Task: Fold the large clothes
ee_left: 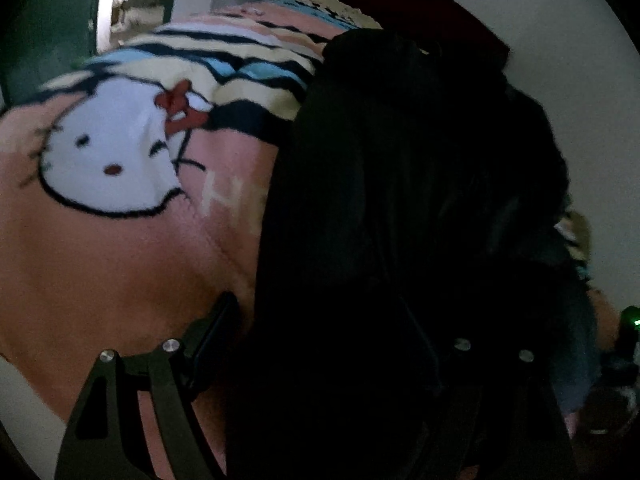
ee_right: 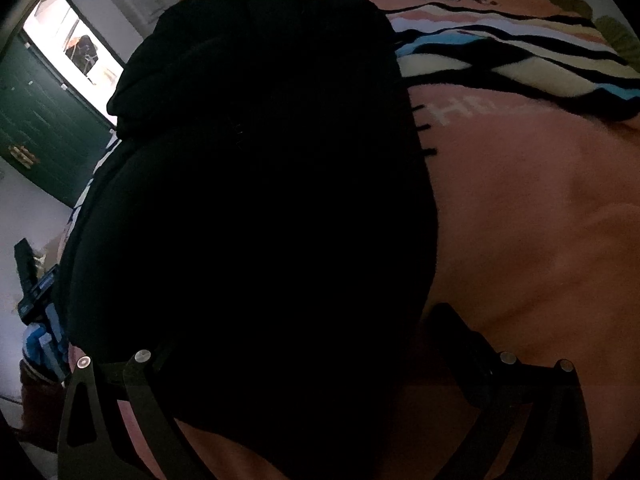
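A large black garment [ee_left: 400, 184] lies on a pink Hello Kitty blanket [ee_left: 100, 264]. In the left wrist view it fills the right half and runs down between my left gripper's [ee_left: 320, 332] fingers, which stand wide apart; its left finger [ee_left: 216, 328] rests at the cloth's left edge. In the right wrist view the same garment [ee_right: 260, 200] covers the left and middle. My right gripper [ee_right: 300, 344] is spread wide with the cloth lying between the fingers; its right finger [ee_right: 460, 332] sits on the blanket [ee_right: 540, 220] beside the garment's edge.
A striped blue, cream and black band [ee_left: 224, 60] crosses the blanket farther off. A green door [ee_right: 44, 120] and a bright doorway [ee_right: 72, 40] are at the left. A white wall [ee_left: 560, 40] stands at the right. The other gripper's green light [ee_left: 632, 320] shows at the right edge.
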Available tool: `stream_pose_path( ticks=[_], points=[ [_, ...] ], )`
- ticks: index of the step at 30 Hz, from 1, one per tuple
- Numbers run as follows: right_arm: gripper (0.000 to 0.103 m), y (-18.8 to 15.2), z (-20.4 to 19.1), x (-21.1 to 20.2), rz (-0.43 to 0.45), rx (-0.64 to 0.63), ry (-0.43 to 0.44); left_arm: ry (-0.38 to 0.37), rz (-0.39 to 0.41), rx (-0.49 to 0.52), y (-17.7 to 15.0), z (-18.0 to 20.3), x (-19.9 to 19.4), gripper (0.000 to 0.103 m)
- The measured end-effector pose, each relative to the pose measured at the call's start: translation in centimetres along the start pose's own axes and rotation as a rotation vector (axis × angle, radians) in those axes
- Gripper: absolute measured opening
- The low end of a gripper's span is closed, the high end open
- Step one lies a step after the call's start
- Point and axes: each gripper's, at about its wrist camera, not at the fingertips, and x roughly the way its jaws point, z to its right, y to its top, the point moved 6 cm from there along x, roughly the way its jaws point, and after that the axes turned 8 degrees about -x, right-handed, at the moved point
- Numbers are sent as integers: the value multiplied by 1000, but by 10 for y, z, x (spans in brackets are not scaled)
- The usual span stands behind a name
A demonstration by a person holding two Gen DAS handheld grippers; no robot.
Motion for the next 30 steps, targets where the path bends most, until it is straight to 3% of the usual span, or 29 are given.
stream_pose_path(
  ticks=[6, 11, 15, 21, 23, 24, 27, 29, 30],
  points=[
    [103, 2, -5, 2, 6, 8, 62, -148, -65, -59, -4, -4, 1, 79],
    [103, 2, -11, 1, 14, 14, 122, -322, -166, -128, -15, -6, 2, 79],
    [102, 1, -17, 0, 22, 7, 170, -404, -182, -195, -21, -8, 0, 79],
    [89, 2, -20, -2, 35, 15, 236, -400, -187, -166, -21, 10, -3, 77],
    [73, 1, -20, -4, 44, 28, 263, -395, -189, -140, -23, 19, -5, 77],
    [70, 0, -20, -5, 49, 34, 285, -388, -196, -123, -24, 26, -6, 77],
    [69, -2, -19, -1, 46, 46, 313, -352, -221, -88, -30, 38, -2, 77],
    [69, -1, -19, 4, 37, 62, 330, -336, -222, -82, -32, 42, -1, 70],
    [69, -2, -17, 5, 34, 63, 333, -334, -220, -86, -32, 43, -2, 61]
  ],
)
